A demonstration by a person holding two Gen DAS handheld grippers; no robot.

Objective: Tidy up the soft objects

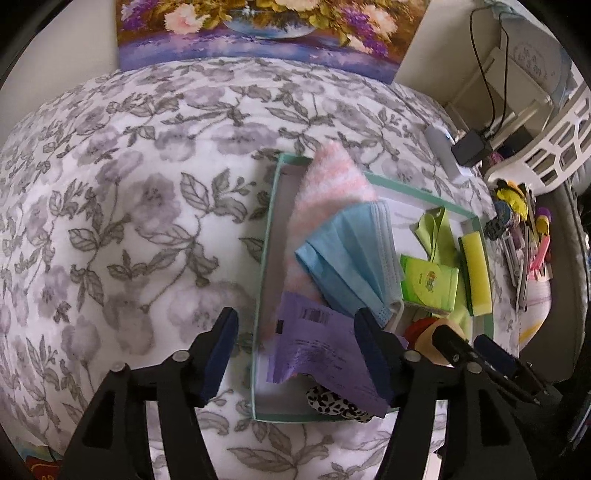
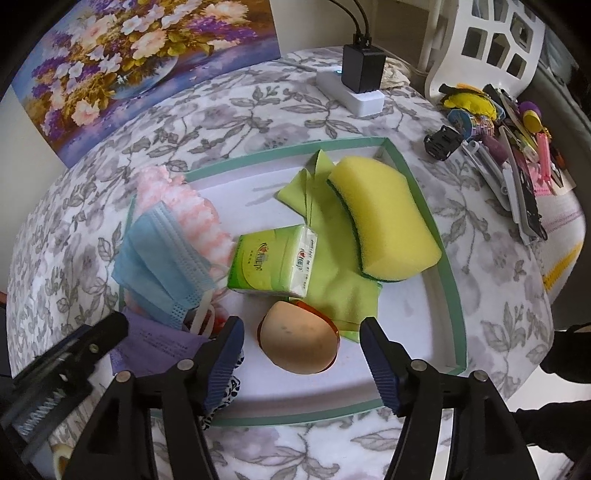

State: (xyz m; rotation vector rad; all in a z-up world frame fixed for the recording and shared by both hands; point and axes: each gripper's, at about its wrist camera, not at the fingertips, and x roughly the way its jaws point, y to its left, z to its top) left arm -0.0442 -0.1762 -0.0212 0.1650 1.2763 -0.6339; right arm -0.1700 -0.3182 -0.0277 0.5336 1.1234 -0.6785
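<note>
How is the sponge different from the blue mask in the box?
The sponge is a thick yellow block with a dark green underside; the mask is thin, pleated and light blue. The sponge rests on a green cloth; the mask lies over a pink fuzzy cloth. Both sit inside the box.

The flower painting [image 1: 273, 33] is cut off by the top edge in the left wrist view. At 6 o'clock in the tray [image 2: 413, 173], the black-and-white spotted cloth [image 1: 332, 402] lies mostly hidden under the purple packet [image 1: 317, 350]. The pink striped cloth [image 2: 177, 199] is partly covered by the blue face mask [image 2: 162, 258]. The clutter [image 2: 509, 147] at 2 o'clock is too jumbled to identify.
</note>
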